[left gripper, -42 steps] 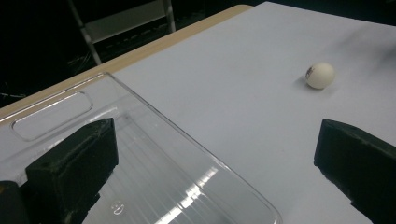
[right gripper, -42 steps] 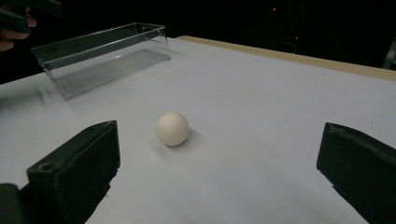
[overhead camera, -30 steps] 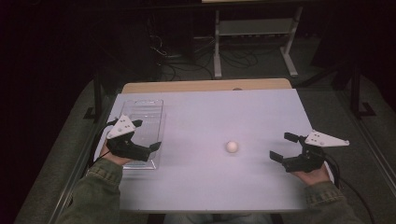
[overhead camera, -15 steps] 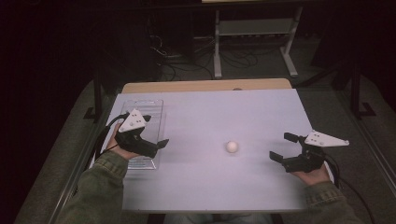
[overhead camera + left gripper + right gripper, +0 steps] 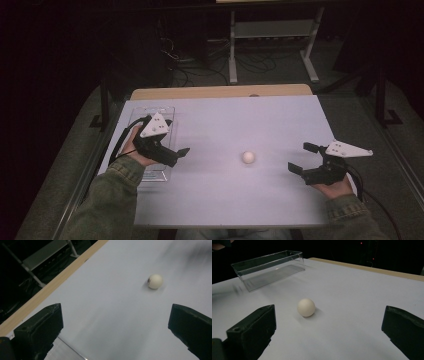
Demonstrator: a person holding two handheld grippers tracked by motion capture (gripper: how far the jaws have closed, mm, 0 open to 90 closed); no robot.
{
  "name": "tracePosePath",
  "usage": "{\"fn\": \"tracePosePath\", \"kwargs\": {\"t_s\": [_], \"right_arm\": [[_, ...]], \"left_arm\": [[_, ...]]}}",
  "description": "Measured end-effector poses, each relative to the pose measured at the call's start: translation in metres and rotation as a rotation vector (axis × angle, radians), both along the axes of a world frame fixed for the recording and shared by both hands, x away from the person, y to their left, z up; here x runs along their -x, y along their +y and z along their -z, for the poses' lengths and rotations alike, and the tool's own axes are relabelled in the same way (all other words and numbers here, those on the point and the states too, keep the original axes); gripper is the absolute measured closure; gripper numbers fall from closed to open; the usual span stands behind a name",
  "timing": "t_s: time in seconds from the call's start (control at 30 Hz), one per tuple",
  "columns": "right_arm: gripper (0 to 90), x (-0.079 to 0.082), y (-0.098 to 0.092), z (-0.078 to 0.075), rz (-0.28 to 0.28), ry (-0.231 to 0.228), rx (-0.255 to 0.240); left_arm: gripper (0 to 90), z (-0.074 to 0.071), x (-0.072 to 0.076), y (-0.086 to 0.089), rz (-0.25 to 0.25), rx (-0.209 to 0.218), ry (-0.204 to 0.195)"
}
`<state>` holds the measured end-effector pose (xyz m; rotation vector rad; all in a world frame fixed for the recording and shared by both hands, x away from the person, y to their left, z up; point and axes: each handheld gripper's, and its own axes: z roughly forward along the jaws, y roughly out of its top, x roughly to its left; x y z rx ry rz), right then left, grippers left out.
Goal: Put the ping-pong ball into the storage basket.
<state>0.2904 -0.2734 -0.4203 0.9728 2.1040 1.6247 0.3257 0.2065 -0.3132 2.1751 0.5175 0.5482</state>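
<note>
white ball [image 5: 248, 157] sits mid-worktop [image 5: 225, 200], between both grippers. right gripper [image 5: 304, 160] nearer (by a little), fingers wide apart, empty; left gripper [image 5: 181, 151] likewise gaping, holding nothing.

your left gripper [image 5: 181, 151] sits at the left, jaws spread wide and pointing right, your hand wrapped around its body. your right gripper [image 5: 302, 157] sits at the right, jaws also wide apart, pointing left. both forearms come in sleeved.
</note>
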Motion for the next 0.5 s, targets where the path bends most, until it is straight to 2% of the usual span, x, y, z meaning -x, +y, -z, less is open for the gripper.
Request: {"fn": "tracePosePath", "kwargs": {"t_s": [0.23,0.37,0.5], "right_arm": [[0.0,0.000,0.002,0.000,-0.011,0.004,0.009],[0.0,0.000,0.002,0.000,-0.013,0.003,0.007],[0.0,0.000,0.001,0.000,-0.013,0.001,0.004]], "left_arm": [[0.0,-0.002,-0.007,-0.010,0.032,-0.034,0.033],[0.0,-0.002,-0.013,-0.016,0.057,-0.069,0.057],[0.0,-0.003,-0.018,-0.022,0.065,-0.082,0.062]]}}
